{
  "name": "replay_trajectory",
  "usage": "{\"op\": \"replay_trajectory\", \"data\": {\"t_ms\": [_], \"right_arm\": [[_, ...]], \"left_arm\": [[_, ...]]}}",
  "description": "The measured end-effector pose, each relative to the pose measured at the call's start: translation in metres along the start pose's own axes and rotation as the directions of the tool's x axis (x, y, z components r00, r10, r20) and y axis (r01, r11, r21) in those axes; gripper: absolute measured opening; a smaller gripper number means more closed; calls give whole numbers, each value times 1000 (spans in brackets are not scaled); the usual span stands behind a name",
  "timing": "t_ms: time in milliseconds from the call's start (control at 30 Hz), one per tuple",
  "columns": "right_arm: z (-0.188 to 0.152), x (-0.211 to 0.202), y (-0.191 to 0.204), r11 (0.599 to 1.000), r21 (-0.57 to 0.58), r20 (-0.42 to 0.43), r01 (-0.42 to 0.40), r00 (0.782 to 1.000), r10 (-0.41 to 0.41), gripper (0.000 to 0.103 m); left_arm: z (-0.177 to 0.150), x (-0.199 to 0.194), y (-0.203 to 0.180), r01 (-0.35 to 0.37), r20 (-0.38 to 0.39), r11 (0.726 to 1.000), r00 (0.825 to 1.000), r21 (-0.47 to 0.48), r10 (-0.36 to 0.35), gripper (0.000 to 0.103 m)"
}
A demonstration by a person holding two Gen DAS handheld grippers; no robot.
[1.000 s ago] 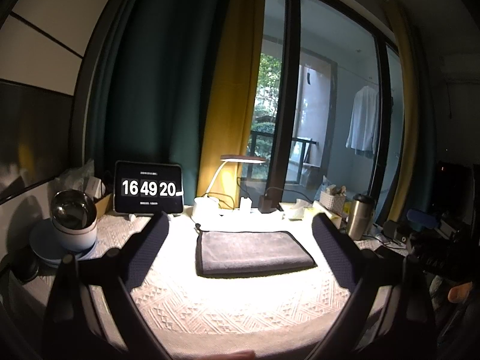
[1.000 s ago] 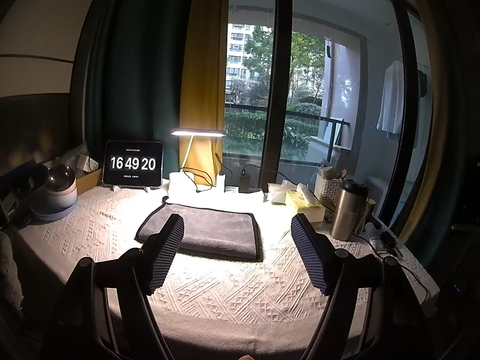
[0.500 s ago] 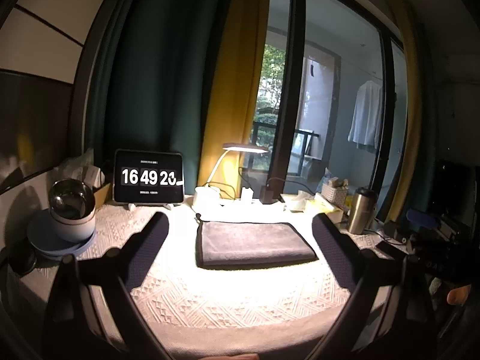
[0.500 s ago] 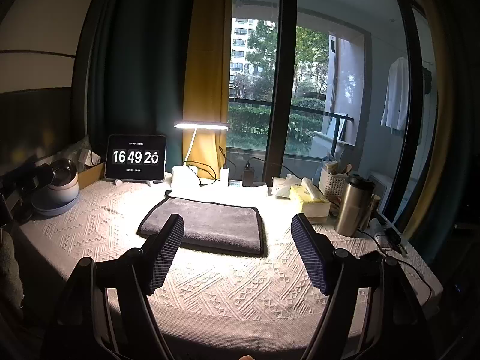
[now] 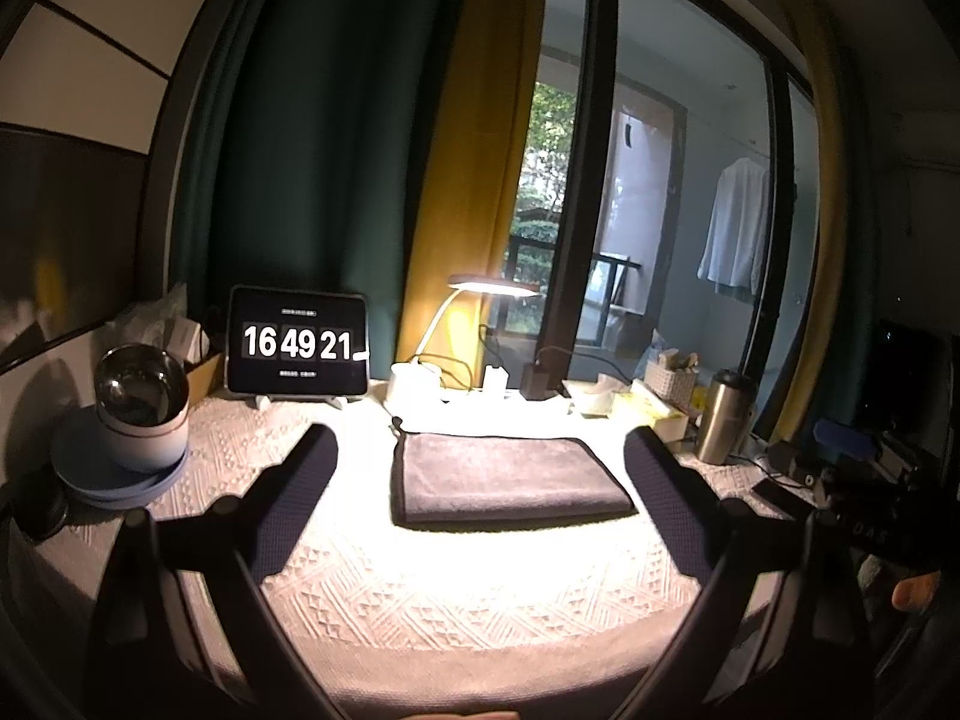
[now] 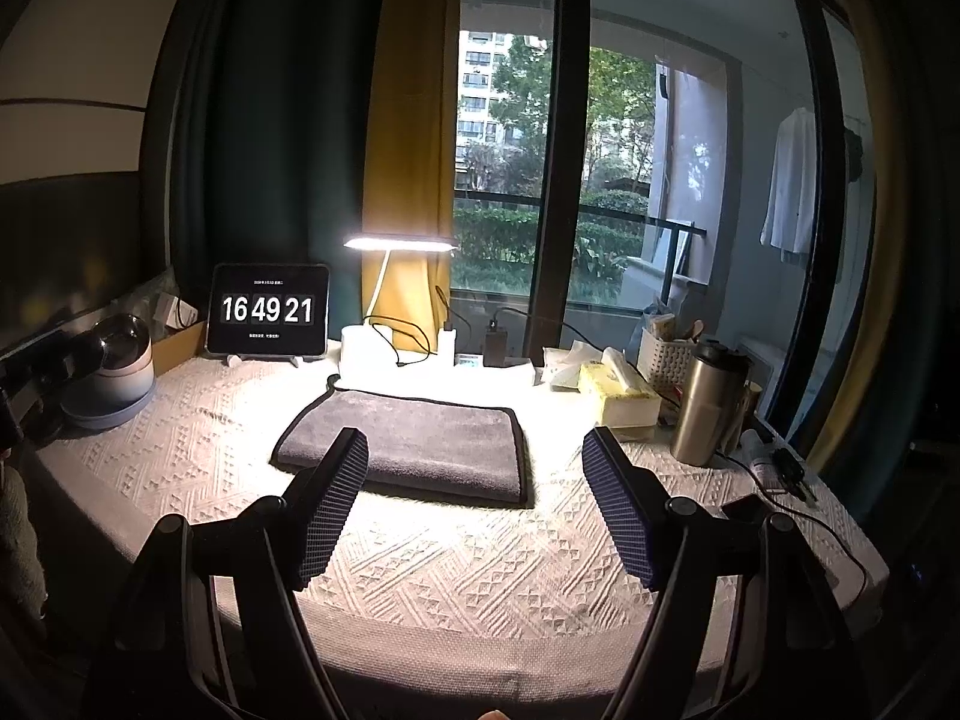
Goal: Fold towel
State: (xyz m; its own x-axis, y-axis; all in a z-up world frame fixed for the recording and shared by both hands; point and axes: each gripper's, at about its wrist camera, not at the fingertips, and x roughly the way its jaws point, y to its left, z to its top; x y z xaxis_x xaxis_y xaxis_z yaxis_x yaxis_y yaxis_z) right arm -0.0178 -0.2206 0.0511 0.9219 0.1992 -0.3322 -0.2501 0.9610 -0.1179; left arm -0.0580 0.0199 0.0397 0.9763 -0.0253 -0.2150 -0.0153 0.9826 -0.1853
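A dark grey towel (image 5: pixel 504 477) lies folded into a flat rectangle on the white textured tablecloth (image 5: pixel 456 594), under a lit desk lamp. It also shows in the right wrist view (image 6: pixel 414 447). My left gripper (image 5: pixel 480 468) is open and empty, held above the table's near edge, short of the towel. My right gripper (image 6: pixel 477 480) is open and empty too, held back from the towel's near edge.
A tablet clock (image 5: pixel 298 341) stands at the back left, beside a steel bowl on blue plates (image 5: pixel 141 414). The lamp (image 6: pixel 396 246), chargers, a tissue box (image 6: pixel 618 393), a basket and a steel tumbler (image 6: pixel 705 405) line the back and right.
Both grippers have drawn slightly back and up from the table; the towel has not moved. The clock went from 16:49:20 to 16:49:21.
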Motion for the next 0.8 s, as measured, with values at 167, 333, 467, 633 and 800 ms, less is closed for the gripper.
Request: {"op": "replay_trajectory", "data": {"t_ms": [167,333,467,633,800], "right_arm": [[0,0,-1,1000,0,0,1,1000,-1,77],[0,0,-1,1000,0,2,2,1000,-2,77],[0,1,-1,1000,0,1,2,1000,-2,77],[0,1,-1,1000,-1,0,1,1000,-1,77],[-1,1,-2,1000,-9,-7,6,1000,-6,77]], "left_arm": [[0,0,0,-2,1,1000,1000,-2,2,97],[0,0,0,-2,0,1000,1000,0,2,97],[0,0,0,-2,-1,1000,1000,-1,2,97],[0,0,0,-2,-2,1000,1000,-2,2,97],[-2,-2,-3,-12,16,1000,1000,5,12,97]]}}
